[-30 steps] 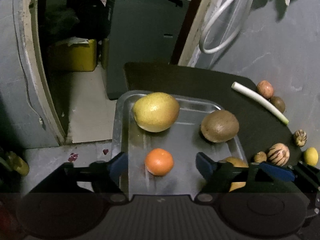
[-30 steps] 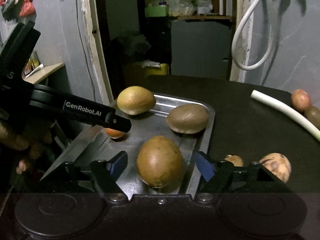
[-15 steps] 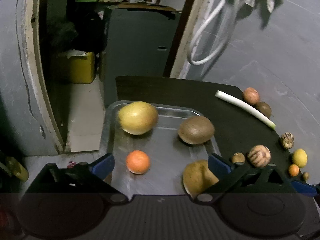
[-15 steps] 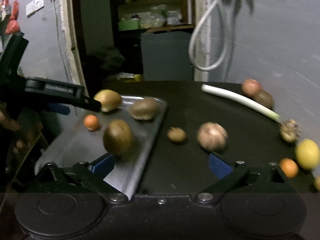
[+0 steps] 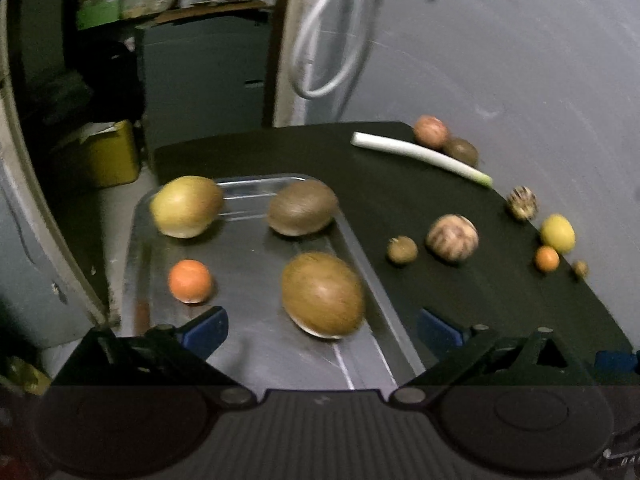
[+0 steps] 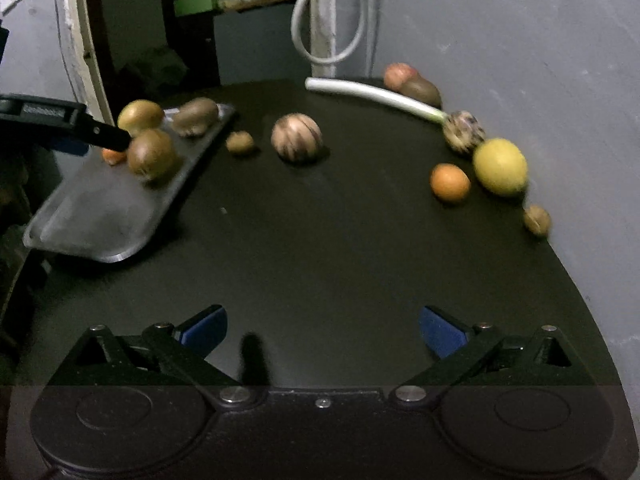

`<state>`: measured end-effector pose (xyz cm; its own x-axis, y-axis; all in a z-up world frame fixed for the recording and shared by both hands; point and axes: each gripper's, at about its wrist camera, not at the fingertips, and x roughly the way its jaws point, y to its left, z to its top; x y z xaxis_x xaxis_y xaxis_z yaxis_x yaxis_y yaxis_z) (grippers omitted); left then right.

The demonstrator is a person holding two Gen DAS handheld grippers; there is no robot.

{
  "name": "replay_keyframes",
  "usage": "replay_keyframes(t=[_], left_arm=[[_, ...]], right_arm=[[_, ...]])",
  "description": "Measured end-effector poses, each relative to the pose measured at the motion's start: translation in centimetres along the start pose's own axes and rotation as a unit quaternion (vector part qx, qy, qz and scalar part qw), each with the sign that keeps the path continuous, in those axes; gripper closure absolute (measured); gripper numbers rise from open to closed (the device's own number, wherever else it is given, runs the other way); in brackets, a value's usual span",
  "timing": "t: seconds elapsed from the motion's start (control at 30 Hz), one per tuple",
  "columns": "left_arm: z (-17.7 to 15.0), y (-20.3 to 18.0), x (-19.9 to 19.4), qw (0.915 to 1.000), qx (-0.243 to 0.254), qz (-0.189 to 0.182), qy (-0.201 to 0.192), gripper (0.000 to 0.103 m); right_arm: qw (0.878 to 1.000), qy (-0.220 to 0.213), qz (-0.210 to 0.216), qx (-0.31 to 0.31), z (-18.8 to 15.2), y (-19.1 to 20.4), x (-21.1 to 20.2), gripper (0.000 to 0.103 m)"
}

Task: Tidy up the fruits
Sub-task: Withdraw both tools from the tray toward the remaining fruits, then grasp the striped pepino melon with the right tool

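A metal tray (image 5: 256, 356) at the table's left holds a yellow-green fruit (image 5: 186, 206), a brown fruit (image 5: 302, 207), a large brown fruit (image 5: 322, 294) and a small orange (image 5: 189, 281). My left gripper (image 5: 322, 330) is open and empty over the tray's near end. My right gripper (image 6: 323, 330) is open and empty above bare table, back from the tray (image 6: 100, 216). On the table lie a striped round fruit (image 6: 296, 137), a small brown fruit (image 6: 239, 142), an orange (image 6: 449, 182), a lemon (image 6: 500, 166) and a leek (image 6: 376, 96).
The dark table (image 6: 320, 240) ends at a grey wall on the right. A reddish fruit (image 6: 397, 75), a dark fruit (image 6: 420, 90), a spiky fruit (image 6: 463, 132) and a small nut (image 6: 537, 220) lie along the wall. A doorway and yellow bin (image 5: 100, 152) are beyond the tray.
Both grippers have opened wider and drawn back. The right gripper let go of the large brown fruit in the tray and swung right over the table. The left view shifted right.
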<state>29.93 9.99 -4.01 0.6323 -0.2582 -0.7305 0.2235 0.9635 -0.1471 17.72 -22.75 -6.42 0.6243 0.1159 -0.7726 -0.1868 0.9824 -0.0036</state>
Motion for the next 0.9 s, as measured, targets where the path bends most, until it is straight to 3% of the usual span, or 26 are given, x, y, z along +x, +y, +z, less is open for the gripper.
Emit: replay_keyframes(t=[0.23,0.57,0.73,0.9], left_arm=[[0.1,-2.4,0.8,0.9966,0.081,-0.015,0.01,0.001],[2.1,-4.2,3.1,0.9822,0.187,-0.016,0.01,0.001],[3.7,-5.0,4.8,0.9691,0.245,-0.028,0.015,0.001],[4.4,-6.2,6.7,0.9484,0.313,-0.041,0.025,0.001]], right_arm=[[0.999,0.016,-0.005,-0.047,0.2,-1.5,0.3,0.001],[0.993,0.007,0.011,-0.118,5.4,-3.2,2.5,0.001],[0.982,0.015,0.03,-0.184,8.4,-2.6,5.2,0.001],[0.967,0.023,0.05,-0.247,10.5,-1.4,7.8,0.001]])
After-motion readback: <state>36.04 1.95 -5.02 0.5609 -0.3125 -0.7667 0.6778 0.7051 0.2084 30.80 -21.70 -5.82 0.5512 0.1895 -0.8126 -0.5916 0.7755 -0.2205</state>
